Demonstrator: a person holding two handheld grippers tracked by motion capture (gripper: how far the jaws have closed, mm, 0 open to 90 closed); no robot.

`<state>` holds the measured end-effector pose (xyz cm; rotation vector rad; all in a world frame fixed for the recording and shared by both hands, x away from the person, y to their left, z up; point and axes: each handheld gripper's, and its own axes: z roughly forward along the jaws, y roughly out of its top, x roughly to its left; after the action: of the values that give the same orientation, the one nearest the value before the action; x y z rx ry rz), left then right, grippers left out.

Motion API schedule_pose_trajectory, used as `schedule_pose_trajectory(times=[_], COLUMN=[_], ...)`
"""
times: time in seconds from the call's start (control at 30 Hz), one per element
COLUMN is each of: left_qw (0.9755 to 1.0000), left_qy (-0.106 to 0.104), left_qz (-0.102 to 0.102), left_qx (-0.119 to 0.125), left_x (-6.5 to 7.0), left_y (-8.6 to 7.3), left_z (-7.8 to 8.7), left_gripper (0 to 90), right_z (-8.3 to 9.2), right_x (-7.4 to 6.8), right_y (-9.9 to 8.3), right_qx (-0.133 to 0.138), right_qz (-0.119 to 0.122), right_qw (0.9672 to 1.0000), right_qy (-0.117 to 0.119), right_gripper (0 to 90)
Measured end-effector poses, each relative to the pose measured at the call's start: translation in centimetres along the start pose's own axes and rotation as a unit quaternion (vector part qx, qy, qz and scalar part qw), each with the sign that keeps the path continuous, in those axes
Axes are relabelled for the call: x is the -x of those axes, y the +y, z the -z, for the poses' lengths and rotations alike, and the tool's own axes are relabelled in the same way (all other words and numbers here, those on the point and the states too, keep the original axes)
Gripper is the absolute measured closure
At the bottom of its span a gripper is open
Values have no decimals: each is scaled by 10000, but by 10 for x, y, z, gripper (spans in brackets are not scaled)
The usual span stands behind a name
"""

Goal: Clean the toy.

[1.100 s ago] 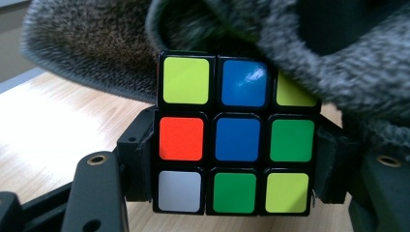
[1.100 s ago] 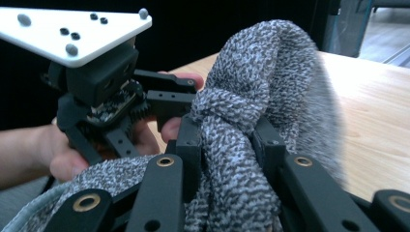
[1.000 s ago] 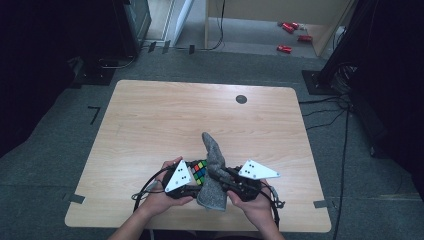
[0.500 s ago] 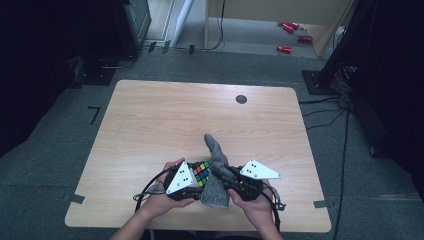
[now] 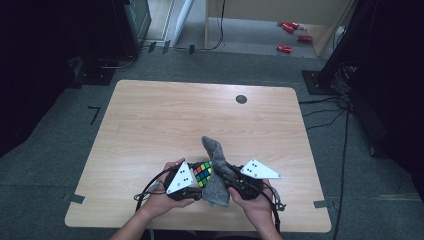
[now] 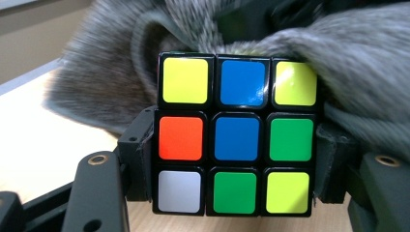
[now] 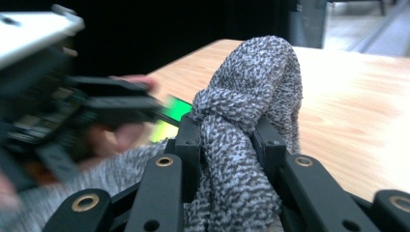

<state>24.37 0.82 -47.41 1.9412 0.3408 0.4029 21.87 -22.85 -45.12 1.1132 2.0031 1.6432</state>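
Note:
A colourful puzzle cube [image 6: 236,137] sits clamped between the black jaws of my left gripper [image 6: 234,159]; in the high view the cube [image 5: 202,173] is near the table's front edge, beside my left gripper [image 5: 196,176]. A grey knitted cloth [image 7: 241,125] is bunched and pinched between the pads of my right gripper [image 7: 227,145]. From above, the cloth [image 5: 215,165] drapes from the right gripper [image 5: 226,176] and lies against the cube's right side. In the left gripper view the cloth [image 6: 367,72] covers the cube's top and right.
The wooden table [image 5: 165,120] stretches away beyond the hands, with a small dark round insert [image 5: 241,99] near its far edge. Black cables trail from both grippers off the front edge. Dark equipment and red items [image 5: 290,30] stand on the floor behind.
The cloth's upper end has shifted slightly between frames. Both hands stay in about the same place at the table's front.

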Motion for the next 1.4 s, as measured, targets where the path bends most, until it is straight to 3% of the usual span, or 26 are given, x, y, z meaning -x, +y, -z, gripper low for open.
schedule_pose_trajectory(times=[0.13, 0.27, 0.37, 0.6, 0.7, 0.77, 0.87, 1.0, 1.13, 1.2, 1.3, 1.4], left_qw=[9999, 9999, 9999, 9999, 9998, 9998, 9997, 9999, 9998, 9998, 9998, 9998], left_qy=[34, -76, -117, 16, -50, -139, -205, -102, -24, -53, -106, -174], left_qz=[115, 99, 23, 148, 181, 128, 51, 71, 167, 165, 80, 52], left_qx=[36, -59, -73, -5, -47, -83, -77, -33, -74, -109, -167, -128], left_x=[-5, -1, 5, -5, -5, 0, 6, 1, -5, -4, 3, 8], left_y=[-1, -1, -1, -1, -2, -2, -1, 0, -2, -3, -3, -2], left_z=[2, -3, -6, 1, -1, -4, -6, -2, -1, -3, -8, -10], left_gripper=[342, 342, 342, 342, 342, 342, 342, 342, 342, 342, 342, 343], right_z=[1, 1, 0, -1, -1, 0, 0, 0, -2, -3, -2, -2], right_x=[9, -6, -15, 6, -1, -9, -16, -3, 6, 2, -9, -16], right_y=[-6, 1, 4, -6, -3, 0, 3, -2, -8, -7, -3, 2], right_qx=[-100, 3, 62, -53, 8, 74, 111, 106, -43, -72, 23, 90], right_qz=[-149, -37, 108, -175, -73, -64, 68, -160, -124, -45, 52, 153], right_qw=[9998, 9999, 9999, 9997, 9999, 9999, 9999, 9998, 9996, 9995, 10000, 9998], right_qy=[-116, 126, 111, -153, -103, 101, 66, -106, -261, -290, -72, -60], right_gripper=[709, 710, 708, 709, 710, 710, 710, 709, 709, 711, 711, 709])
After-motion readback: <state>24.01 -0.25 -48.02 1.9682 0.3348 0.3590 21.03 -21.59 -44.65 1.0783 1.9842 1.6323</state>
